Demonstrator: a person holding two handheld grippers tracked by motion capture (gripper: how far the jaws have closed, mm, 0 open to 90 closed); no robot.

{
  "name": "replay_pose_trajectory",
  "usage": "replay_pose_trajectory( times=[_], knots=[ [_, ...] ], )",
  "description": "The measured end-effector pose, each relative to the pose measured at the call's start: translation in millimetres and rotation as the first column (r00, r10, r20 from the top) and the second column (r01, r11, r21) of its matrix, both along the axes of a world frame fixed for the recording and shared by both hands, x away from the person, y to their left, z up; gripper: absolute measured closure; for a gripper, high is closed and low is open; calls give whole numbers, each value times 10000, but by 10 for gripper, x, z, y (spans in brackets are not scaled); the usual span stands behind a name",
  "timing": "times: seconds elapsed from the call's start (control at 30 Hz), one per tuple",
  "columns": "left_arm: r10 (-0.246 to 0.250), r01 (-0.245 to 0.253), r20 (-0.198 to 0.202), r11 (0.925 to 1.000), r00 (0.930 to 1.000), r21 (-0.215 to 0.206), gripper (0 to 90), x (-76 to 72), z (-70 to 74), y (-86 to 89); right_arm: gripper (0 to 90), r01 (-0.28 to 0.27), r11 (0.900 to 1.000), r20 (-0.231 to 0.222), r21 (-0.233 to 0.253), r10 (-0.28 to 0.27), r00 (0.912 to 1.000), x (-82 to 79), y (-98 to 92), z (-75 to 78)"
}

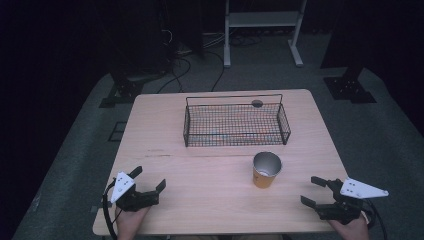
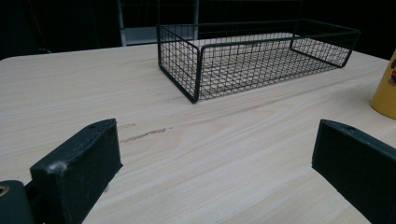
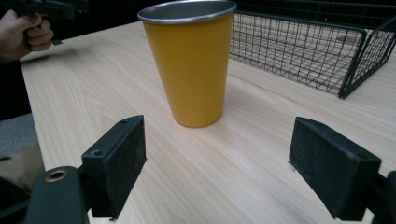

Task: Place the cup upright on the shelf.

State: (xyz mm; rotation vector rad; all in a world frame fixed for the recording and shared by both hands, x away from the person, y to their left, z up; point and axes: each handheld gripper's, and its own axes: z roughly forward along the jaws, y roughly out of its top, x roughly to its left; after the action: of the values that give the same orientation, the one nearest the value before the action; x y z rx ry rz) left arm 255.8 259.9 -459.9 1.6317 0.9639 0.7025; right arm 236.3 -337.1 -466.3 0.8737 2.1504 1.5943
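Nothing looks begun: the upright orange metal cup point(image 1: 266, 170) stands untouched before the empty black wire basket point(image 1: 236, 123). Left gripper point(image 1: 148, 181) and right gripper point(image 1: 313, 190) rest near the table's front edge, jaws spread, holding nothing.

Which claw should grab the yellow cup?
The right claw, probably. It is open, and the yellow cup stands upright straight ahead of it. The left claw is farther off.

Yellow cup point(image 3: 192, 65) with silver rim, black wire basket point(image 1: 235, 122), pale woodgrain table point(image 1: 210, 195)
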Motion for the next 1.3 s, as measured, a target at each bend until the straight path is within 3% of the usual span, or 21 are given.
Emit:
replay_pose_trajectory(
  times=[0.27,0.6,1.3],
  knots=[
    [45,-44,69,10000,10000,-26,1,-18,5,29,160,-285,9994,-68,-175,283,9996,54,117,11],
    [-32,32,146,10000,9999,-40,1,-14,6,30,141,-566,9955,-11,-766,567,9984,144,402,56],
    [-51,52,205,10000,9998,-70,1,-22,8,29,142,-284,9907,-199,-1334,260,9995,465,855,-78]
  ],
)
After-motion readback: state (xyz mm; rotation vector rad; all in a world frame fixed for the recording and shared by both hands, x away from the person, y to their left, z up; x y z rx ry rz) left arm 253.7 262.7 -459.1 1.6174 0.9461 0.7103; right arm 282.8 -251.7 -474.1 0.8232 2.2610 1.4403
